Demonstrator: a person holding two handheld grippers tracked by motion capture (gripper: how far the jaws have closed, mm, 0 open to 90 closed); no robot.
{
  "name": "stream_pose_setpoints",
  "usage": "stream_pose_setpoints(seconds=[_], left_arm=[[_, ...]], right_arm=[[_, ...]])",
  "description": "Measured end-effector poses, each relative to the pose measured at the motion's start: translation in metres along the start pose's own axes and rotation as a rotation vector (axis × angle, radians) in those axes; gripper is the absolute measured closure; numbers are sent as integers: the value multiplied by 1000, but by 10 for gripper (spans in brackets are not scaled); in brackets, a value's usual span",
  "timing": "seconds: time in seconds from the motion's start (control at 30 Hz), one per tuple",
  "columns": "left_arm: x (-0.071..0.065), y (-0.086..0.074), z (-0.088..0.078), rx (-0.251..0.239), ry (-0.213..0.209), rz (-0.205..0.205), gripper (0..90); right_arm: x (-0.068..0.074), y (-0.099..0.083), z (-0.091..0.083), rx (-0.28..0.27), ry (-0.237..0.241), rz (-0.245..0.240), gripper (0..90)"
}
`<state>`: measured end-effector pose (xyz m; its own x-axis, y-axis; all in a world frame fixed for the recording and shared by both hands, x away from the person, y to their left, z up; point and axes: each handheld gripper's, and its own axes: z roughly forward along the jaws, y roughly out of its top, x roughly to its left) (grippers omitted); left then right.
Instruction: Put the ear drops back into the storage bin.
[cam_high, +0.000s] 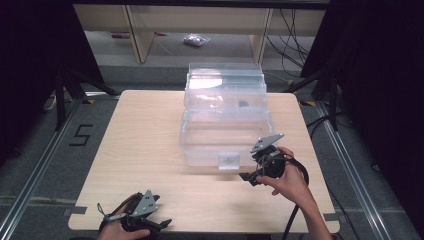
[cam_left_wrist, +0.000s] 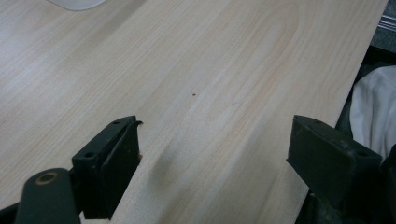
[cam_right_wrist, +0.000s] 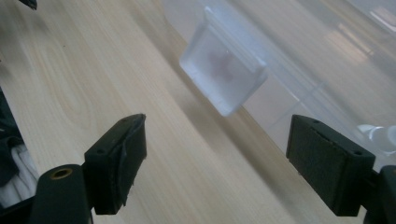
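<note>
A clear plastic storage box (cam_high: 225, 112) stands on the wooden table (cam_high: 145, 150), its frosted front latch (cam_high: 229, 161) hanging at the near wall. My right gripper (cam_high: 246, 177) sits just right of that latch, held in a hand, jaws open and empty. In the right gripper view the latch (cam_right_wrist: 223, 77) lies ahead of the right gripper (cam_right_wrist: 217, 163), apart from both pads. My left gripper (cam_high: 165, 221) rests at the table's near edge, far from the box. In the left gripper view the left gripper (cam_left_wrist: 215, 163) stands open over bare wood.
The box holds a small dark item (cam_high: 243, 104) in its upper tier. Dark drapes flank the table, and a tripod leg (cam_high: 61, 100) stands at the left. Shelving legs (cam_high: 140, 37) and cables (cam_high: 292, 35) lie behind on the floor. A white cloth (cam_left_wrist: 371, 109) shows past the table edge.
</note>
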<state>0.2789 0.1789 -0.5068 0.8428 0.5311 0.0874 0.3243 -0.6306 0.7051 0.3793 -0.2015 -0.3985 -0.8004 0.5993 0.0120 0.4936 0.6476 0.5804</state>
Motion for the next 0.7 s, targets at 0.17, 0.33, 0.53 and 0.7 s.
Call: stream_pose_setpoints(seconds=[0.17,0.33,0.53,0.7], left_arm=[[-1,0,0,1,2,-18,164],[0,0,0,1,1,0,164],[0,0,0,0,1,1,164],[0,0,0,0,2,-2,164]], right_arm=[[4,-3,3,6,7,5,212],[8,-6,6,-2,-2,7,214],[13,-9,10,-4,15,17,213],[16,-14,15,-16,14,-9,213]])
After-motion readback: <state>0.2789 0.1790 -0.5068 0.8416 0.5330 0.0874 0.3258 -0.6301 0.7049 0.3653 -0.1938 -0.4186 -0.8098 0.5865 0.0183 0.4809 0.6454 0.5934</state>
